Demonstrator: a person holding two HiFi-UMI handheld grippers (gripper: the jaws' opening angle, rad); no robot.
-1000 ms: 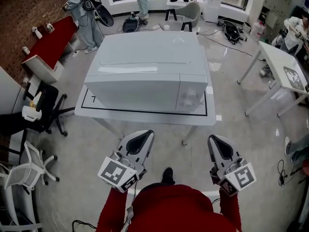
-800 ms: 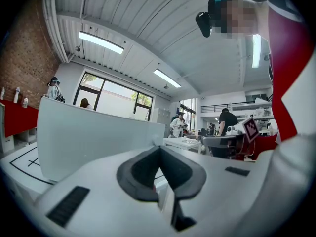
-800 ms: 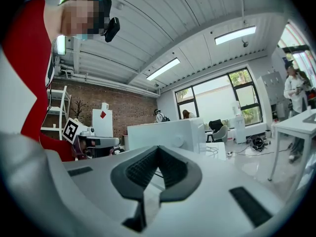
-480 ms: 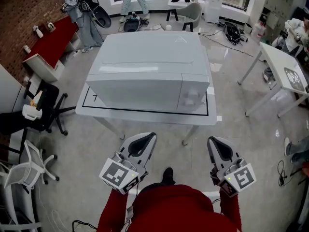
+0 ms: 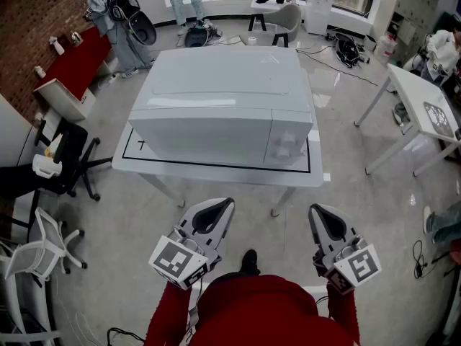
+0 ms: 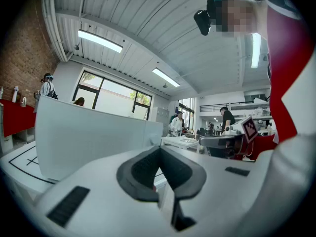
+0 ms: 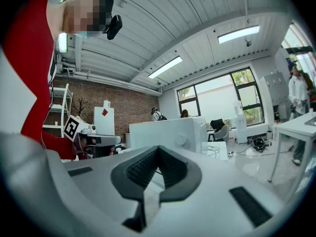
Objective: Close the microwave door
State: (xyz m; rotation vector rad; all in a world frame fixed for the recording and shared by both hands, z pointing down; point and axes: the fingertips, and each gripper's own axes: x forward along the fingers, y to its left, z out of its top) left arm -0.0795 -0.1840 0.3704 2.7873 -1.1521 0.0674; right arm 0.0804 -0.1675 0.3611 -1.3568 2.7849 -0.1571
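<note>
Short of the microwave [image 5: 223,107], left gripper [image 5: 218,207] and right gripper [image 5: 319,213] stay put, jaws together.

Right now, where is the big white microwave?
In the head view the white microwave sits centre frame on the white table, straight ahead of the left gripper and right gripper, touching neither.

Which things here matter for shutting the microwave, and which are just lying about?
For the job:
- microwave
- its door, which already looks shut
- white table under it
- left gripper and right gripper, both shut and empty

Lying about:
- black office chair
- white chair
- red bench
- side table
- grey chair
</note>
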